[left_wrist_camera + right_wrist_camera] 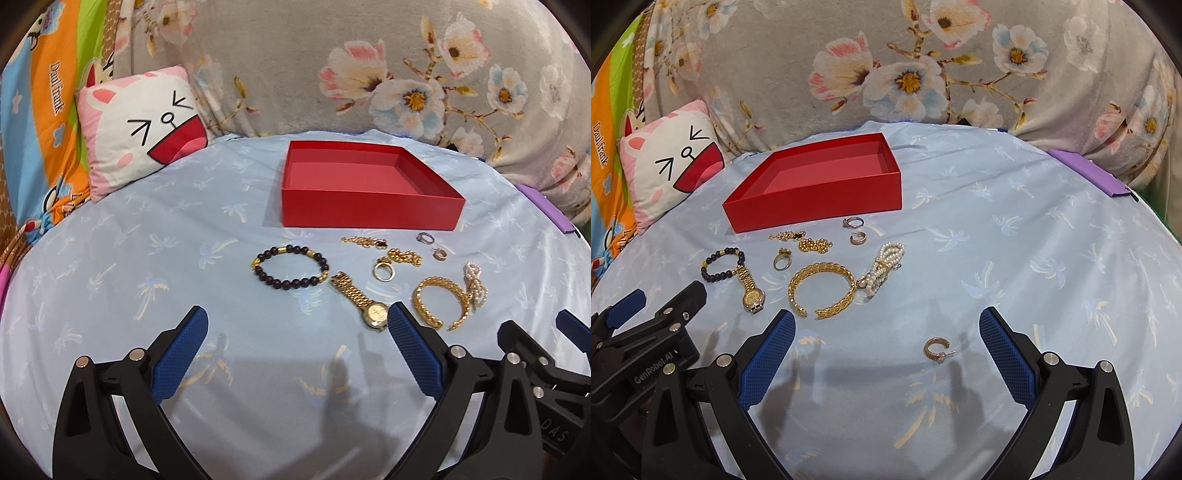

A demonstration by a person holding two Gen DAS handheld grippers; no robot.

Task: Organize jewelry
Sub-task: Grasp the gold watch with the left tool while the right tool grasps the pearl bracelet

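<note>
From the left wrist, the red box sits empty while bracelets, a watch, rings and chains lie just before it; the left gripper hangs wide open, holding nothing.

From the right wrist, the right gripper, jaws apart, frames a stray earring; sorting appears unstarted.

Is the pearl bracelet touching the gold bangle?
Touching. The right wrist view shows the lower end of the pearl bracelet resting against the outer edge of the gold bangle, with no cloth visible between them.
</note>
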